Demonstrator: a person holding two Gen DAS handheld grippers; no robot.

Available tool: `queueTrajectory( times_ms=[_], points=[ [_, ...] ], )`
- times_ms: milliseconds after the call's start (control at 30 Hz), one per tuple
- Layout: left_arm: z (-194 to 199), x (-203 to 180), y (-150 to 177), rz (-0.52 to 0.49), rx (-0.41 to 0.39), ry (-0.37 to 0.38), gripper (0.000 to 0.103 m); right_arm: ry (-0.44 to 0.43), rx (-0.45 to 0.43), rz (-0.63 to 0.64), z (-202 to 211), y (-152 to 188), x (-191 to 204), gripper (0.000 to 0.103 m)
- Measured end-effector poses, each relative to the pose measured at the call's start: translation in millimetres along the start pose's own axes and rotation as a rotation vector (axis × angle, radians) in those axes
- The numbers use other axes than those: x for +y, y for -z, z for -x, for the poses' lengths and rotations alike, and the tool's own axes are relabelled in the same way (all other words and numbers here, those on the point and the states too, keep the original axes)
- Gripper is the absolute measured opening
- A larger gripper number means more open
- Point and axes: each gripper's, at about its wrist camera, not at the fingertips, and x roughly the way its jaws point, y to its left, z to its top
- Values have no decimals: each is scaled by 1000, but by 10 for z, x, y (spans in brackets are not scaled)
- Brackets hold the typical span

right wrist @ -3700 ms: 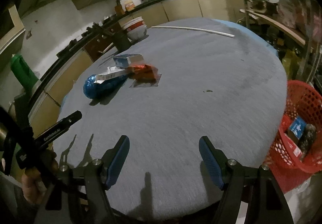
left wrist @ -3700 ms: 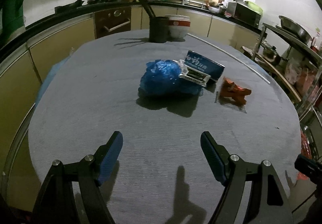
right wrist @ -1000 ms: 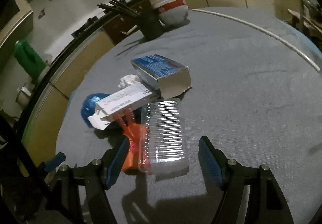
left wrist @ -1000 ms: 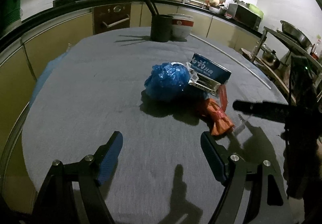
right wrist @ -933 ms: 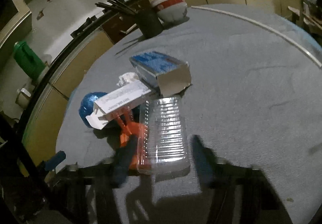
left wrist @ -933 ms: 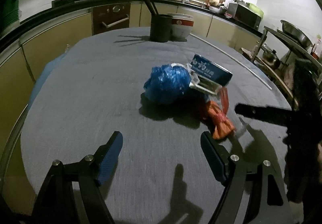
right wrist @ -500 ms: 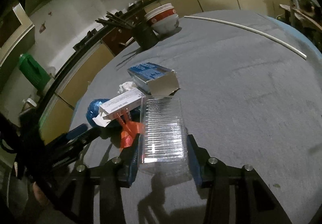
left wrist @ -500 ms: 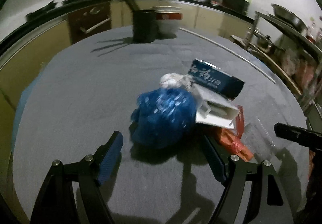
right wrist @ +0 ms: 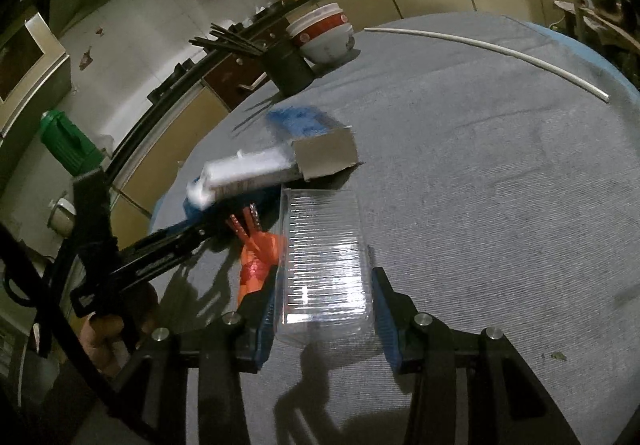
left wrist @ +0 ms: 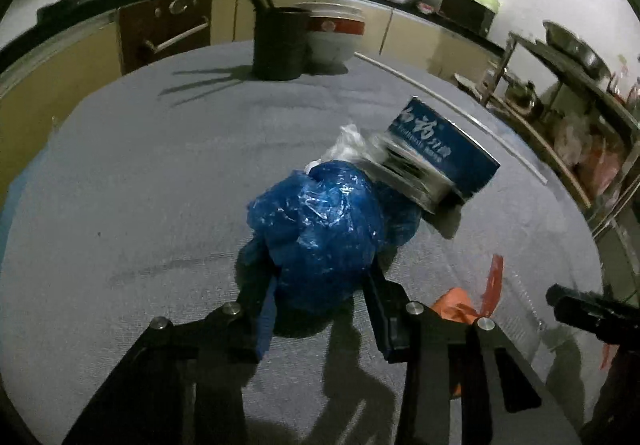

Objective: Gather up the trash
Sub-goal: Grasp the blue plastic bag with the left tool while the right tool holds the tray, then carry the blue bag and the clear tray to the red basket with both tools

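While the big round grey table (left wrist: 140,173) holds a small heap of trash near its middle, the left gripper (left wrist: 320,299) is closing its jaws on the crumpled blue plastic bag (left wrist: 320,221), which sits between them with the pads against its sides. The blue box (left wrist: 444,153) leans on the far side of the bag, with a white carton (right wrist: 244,171) beside it. The right gripper (right wrist: 326,309) is clamped on the clear ribbed plastic tray (right wrist: 324,257). An orange wrapper (right wrist: 258,259) lies just left of the tray, touching it.
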Motion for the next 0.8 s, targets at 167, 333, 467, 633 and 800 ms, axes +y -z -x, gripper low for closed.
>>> queueTrajectory(
  times_ms=[167,333,467,633,800],
  points=[
    [163,38,70,4,-31,-9,39,-2,-14,-3,61,12,9,46],
    [430,-6,237,0,-64,-24,39,-17,-37,-12,149,66,45,46],
    [632,-82,400,3,-79,-26,39,-23,-54,-24,239,177,64,46],
    [839,-250,564,1,-92,-13,39,-20,-79,-53,405,324,34,46],
    [958,-385,698,-7,-94,-2,39,-9,-101,-78,567,444,-26,46]
  ],
)
